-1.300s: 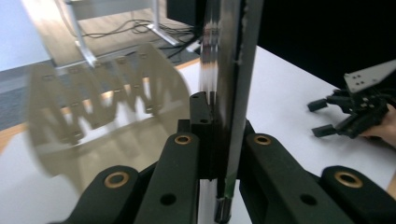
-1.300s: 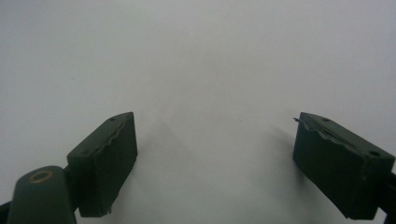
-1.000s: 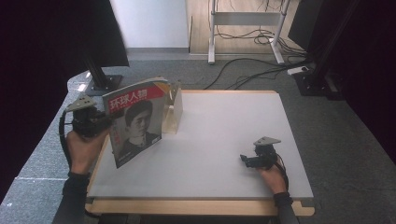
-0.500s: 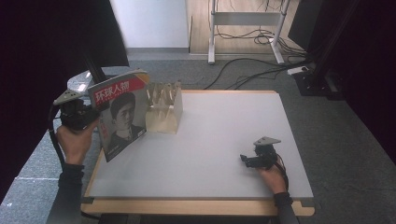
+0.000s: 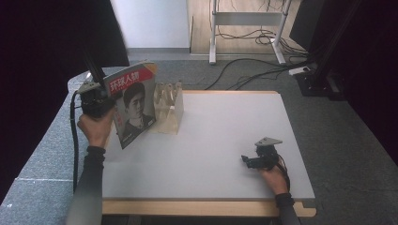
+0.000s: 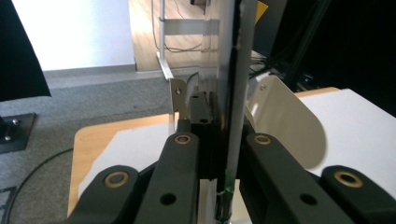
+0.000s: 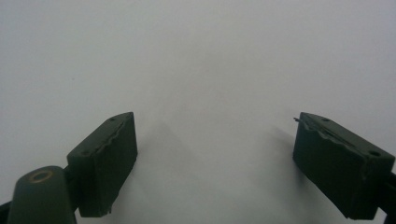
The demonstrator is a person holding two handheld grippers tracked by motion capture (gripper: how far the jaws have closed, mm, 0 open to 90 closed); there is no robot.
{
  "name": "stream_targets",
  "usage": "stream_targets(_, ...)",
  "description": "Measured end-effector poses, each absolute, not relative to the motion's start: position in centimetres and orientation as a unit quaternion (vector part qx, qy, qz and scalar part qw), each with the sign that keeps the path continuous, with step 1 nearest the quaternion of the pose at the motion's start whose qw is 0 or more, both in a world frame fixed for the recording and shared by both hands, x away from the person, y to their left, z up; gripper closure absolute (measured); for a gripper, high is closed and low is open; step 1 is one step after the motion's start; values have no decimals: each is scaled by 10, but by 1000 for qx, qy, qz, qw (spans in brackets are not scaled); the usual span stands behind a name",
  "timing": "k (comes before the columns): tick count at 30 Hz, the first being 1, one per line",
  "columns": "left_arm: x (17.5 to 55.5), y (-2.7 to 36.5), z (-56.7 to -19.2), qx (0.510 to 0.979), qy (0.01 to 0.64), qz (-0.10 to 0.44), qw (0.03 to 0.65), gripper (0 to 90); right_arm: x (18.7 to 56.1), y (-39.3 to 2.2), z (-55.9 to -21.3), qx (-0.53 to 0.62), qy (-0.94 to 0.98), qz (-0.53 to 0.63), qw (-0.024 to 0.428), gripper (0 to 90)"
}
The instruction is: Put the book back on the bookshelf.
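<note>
Table (image 5: pixel 220 154): white top with a wooden front edge, seen whole from the high view; bare white surface beneath the right tongs in the right gripper view.

Magazine (image 5: pixel 133 104): held upright at the table's far left corner, clamped edge-on in the left tongs (image 5: pixel 109 95). Cover with a portrait and red title band legible from the high view alone. In the left gripper view, merely a thin dark edge (image 6: pixel 232 93) rising straight up between the jaws, cover unreadable.

Rack (image 5: pixel 168 108): pale, slotted, standing on the table just beyond the magazine on the side away from the left tongs. From above, a block with upright dividers; in the left gripper view, rounded cream plates (image 6: pixel 287 126) flanking the magazine edge, close ahead of the jaws.

Left tongs: closed tight on the magazine, pads pressed to both faces, as confirmed in the left gripper view.

Right tongs (image 5: pixel 248 161): resting on the table near the front right, well apart from magazine and rack. Jaws wide apart, nothing between them, plain in the right gripper view (image 7: pixel 215 168); too small to judge from above.
</note>
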State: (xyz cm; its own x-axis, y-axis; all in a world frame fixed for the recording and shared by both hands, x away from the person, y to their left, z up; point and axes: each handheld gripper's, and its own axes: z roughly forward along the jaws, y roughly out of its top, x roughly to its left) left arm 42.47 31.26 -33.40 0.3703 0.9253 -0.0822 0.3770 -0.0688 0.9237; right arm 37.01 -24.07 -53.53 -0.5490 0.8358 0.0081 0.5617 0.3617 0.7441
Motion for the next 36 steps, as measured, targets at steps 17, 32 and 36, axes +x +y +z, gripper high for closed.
stream_targets(17, 428, 316, -325, 767, 485, 183, 378, 846, 370, -241, -535, 434, 803, 360, 191, 128)
stream_targets(32, 438, 308, -348, 710, 479, 246, 454, 867, 370, -241, -535, 435, 803, 361, 191, 128)
stream_targets(36, 437, 305, -356, 714, 479, 273, 432, 859, 370, -241, -535, 434, 803, 360, 191, 128)
